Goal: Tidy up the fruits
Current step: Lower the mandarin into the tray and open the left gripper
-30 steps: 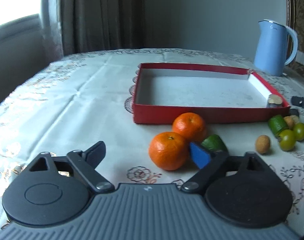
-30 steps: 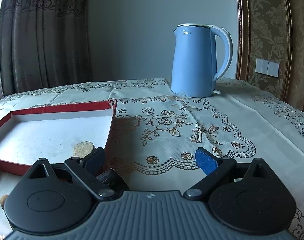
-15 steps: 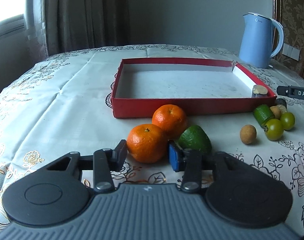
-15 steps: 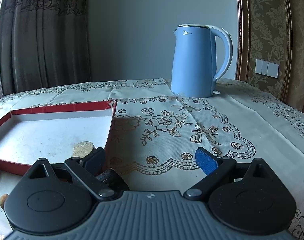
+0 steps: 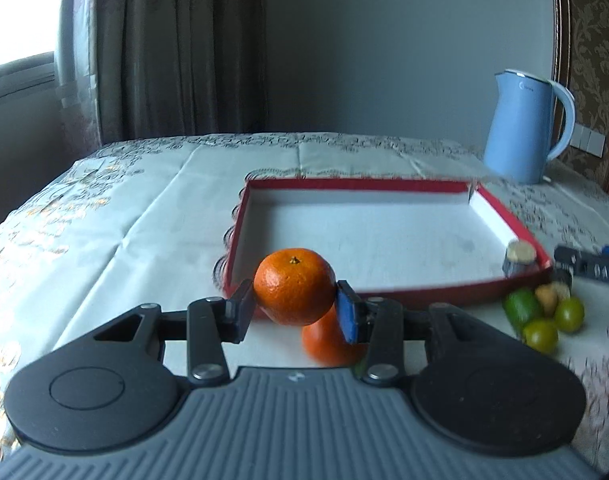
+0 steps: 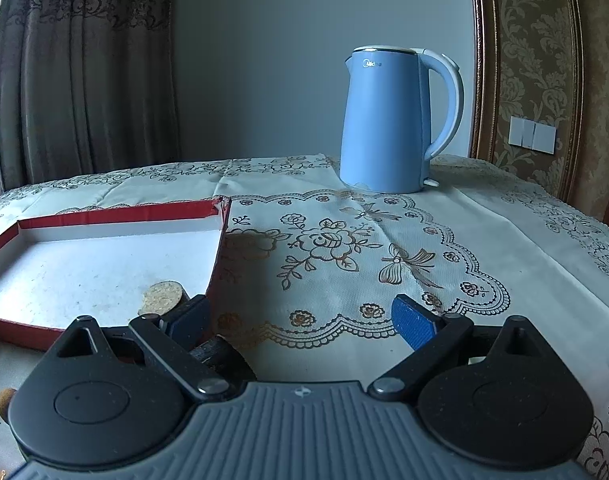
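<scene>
A stem-up orange (image 5: 293, 291) sits clamped above a second, blurred orange (image 5: 324, 344); small green fruits (image 5: 539, 330) probably limes; red tray (image 5: 384, 185).

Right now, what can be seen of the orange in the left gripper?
The orange is round, bright and glossy, with a pitted peel and a small dark stem scar on top. It sits upright between the left gripper pads, which press its two sides, lifted clear of the cloth. Behind it lies the red tray; a second orange lies below, blurred.
</scene>
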A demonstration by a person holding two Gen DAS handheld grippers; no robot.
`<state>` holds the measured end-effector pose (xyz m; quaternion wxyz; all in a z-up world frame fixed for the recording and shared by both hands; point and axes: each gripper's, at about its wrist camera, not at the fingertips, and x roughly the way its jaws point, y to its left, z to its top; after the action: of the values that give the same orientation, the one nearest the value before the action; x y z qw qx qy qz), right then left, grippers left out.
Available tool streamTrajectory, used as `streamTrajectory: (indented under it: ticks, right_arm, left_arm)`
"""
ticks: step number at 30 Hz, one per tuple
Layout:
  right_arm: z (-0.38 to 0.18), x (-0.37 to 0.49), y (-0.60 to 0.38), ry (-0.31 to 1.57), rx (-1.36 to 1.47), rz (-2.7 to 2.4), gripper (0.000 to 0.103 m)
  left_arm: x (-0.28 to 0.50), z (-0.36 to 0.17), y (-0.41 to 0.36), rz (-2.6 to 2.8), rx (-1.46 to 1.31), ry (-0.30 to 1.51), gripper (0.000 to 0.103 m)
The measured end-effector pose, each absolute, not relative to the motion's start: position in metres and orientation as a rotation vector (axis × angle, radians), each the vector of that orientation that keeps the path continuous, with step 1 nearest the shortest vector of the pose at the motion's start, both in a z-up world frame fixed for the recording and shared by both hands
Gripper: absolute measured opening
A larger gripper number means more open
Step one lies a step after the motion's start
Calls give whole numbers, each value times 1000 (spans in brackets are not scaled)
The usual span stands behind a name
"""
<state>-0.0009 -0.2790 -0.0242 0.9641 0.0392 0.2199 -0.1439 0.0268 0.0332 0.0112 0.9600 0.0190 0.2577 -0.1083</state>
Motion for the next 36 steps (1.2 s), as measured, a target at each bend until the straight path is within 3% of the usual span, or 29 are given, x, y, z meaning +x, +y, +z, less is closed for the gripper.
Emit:
streamTrajectory:
  ticks: [18,29,36]
  right_arm:
    - [-25,0,-282,454,90,-298,98]
    - [-26,4,-280,464,82,-298,98]
    - [-27,4,-280,466,84,-300,98]
  left_arm:
    - [143,-8,13,-123,42,634,40]
    - [148,-21,8,-120,76,645,41]
    - [139,-17,10,-131,67,631,50]
